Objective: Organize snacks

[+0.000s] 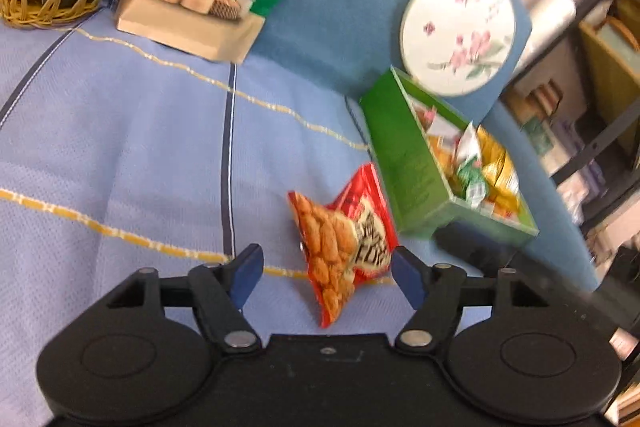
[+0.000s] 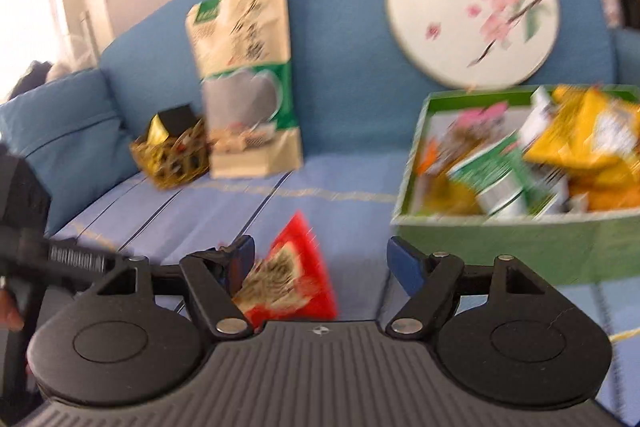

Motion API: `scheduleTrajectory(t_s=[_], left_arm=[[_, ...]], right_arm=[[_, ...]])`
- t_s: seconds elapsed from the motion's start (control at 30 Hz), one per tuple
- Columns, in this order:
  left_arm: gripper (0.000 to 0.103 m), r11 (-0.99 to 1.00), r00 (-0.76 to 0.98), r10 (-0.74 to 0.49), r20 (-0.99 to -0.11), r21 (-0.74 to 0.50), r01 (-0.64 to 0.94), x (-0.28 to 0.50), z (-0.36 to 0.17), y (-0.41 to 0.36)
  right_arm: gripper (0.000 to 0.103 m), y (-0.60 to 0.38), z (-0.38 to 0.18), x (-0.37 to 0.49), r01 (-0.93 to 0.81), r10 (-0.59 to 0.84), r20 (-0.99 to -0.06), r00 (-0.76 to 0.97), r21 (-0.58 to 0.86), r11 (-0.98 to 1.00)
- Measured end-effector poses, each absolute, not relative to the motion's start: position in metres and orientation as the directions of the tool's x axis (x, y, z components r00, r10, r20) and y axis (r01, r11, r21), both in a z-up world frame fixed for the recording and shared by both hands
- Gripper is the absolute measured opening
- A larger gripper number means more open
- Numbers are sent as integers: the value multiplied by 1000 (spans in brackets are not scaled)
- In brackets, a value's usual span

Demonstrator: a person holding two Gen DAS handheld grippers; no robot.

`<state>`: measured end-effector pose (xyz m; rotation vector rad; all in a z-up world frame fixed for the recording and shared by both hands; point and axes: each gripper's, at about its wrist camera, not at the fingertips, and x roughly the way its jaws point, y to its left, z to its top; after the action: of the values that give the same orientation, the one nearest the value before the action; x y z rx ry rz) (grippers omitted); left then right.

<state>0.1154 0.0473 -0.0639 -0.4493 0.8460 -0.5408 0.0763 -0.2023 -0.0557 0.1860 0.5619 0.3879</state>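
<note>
A red snack packet [image 1: 344, 247] printed with nuts lies on the light-blue sofa cover. My left gripper [image 1: 327, 263] is open wide around it, and the packet sits nearer the right finger, with no pad pressing on it. Just right of the packet stands a green box [image 1: 404, 163] filled with yellow and green snack packets. In the right wrist view the red packet [image 2: 296, 283] lies low between the fingers of my right gripper [image 2: 320, 255], close to the left one. That gripper is open and holds nothing. The green box [image 2: 500, 239] is ahead to its right.
A tall beige-and-green pouch [image 2: 248, 75] leans on the sofa back beside a wicker basket [image 2: 176, 155]. A round flowered fan [image 2: 472, 7] rests behind the box. A blue cushion [image 2: 60, 123] is at left. Shelving [image 1: 600, 107] stands beyond the sofa's right end.
</note>
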Motion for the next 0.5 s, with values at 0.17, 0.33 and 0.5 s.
scheduleTrajectory(t_s=[0.17,0.33,0.5], left_arm=[[95,657,550,-700,-456,-714,244,118,-82,64],[90,628,529,-729,-434,-732,264,123,-82,62],[60,638,530,-723,-444,-723,264,129,-90,54]], right_arm=[[103,-204,-76,90,-318,445,-517,731,319,893],[102,-203,-83,95,-373,512,-507,693,356,857],[98,-203,-87,98,-383,542,-514,665,389,838]])
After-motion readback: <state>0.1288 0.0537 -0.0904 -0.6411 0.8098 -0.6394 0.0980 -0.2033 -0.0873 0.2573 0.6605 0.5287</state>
